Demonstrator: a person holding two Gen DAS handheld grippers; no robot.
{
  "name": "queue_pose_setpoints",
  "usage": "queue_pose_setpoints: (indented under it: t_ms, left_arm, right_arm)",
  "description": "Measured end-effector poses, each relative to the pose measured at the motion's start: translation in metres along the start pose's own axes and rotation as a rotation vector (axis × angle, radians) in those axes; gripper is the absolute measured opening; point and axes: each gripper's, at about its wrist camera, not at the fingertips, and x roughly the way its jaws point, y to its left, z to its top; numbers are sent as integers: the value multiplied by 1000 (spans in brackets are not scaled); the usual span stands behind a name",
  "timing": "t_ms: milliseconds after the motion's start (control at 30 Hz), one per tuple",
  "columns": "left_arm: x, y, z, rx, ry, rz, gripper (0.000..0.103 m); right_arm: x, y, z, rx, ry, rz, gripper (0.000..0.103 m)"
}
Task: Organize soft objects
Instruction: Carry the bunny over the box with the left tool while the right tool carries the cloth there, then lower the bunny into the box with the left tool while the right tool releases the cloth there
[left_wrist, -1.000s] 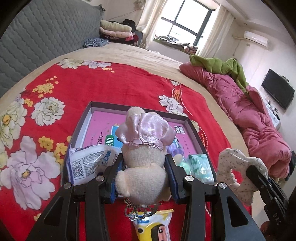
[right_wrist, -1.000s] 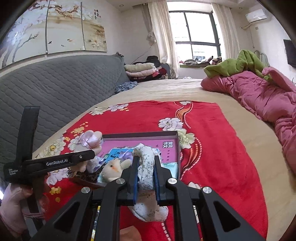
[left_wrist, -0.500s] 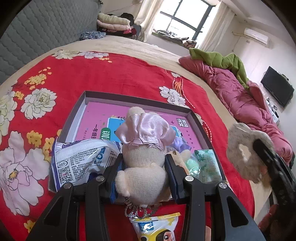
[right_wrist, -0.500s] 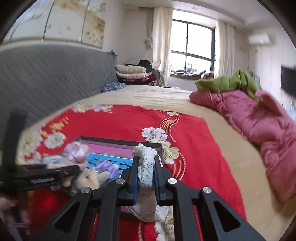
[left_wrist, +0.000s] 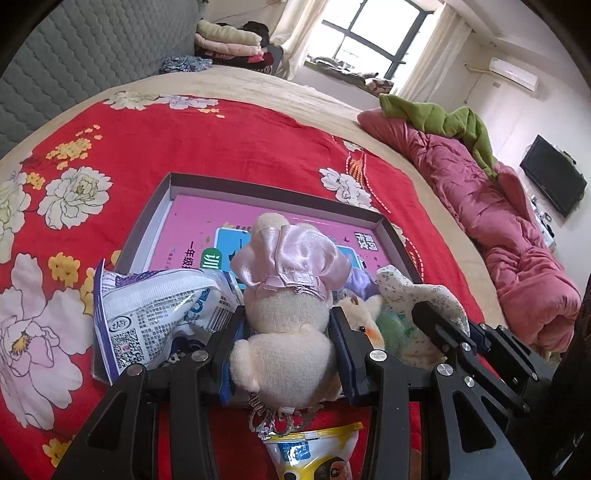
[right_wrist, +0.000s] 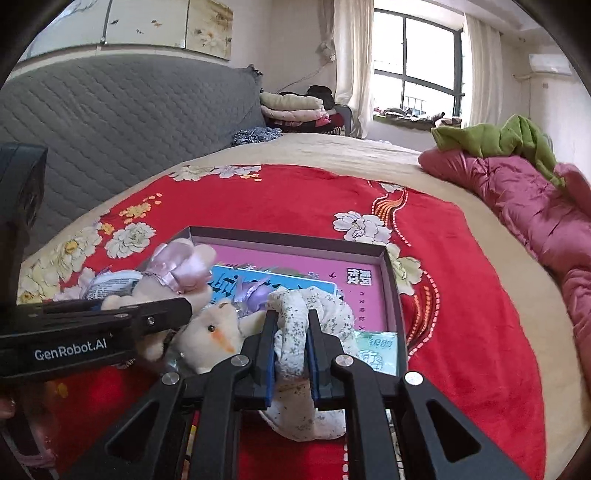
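Left gripper (left_wrist: 288, 328) clamps a cream plush toy (left_wrist: 286, 332) between its fingers over the tray (left_wrist: 147, 225); beside it, right gripper (right_wrist: 291, 354) pinches a floral fabric toy (right_wrist: 295, 332) above the tray's near corner

Cream plush bunny (left_wrist: 284, 332) in pink satin and floral fabric toy (right_wrist: 295, 332) over the tray (left_wrist: 280, 188).

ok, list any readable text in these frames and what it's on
"GenRobot.AI": side of the left gripper, seen from the right wrist.
Box liner, white bag, green packet, yellow pouch: Chinese print and a QR code, too small or warped to read reliably.
Nothing else legible.
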Motion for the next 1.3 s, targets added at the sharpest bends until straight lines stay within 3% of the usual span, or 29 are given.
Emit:
queue_pose_setpoints:
  t_ms: [133,300,500,833,1300]
  left_arm:
    - [0,-2,-1,5,2,-3,44]
    - [-1,-3,0,1,0,-3,44]
    - [-2,-3,0,1,-1,-2,44]
    - [-3,-3,-1,2,-2,-2,44]
    - [-2,0,1,-1,-1,-1,46]
  right_arm:
    - [3,-3,-2,15,15,11,17]
    - [-4,-9,-1,61,-4,43,44]
    - [-13,-15,2,72,-27,22,53]
    - [-30,-42,0,186,-45,32,58]
    - [-30,-45,-7,181,-8,-11,60]
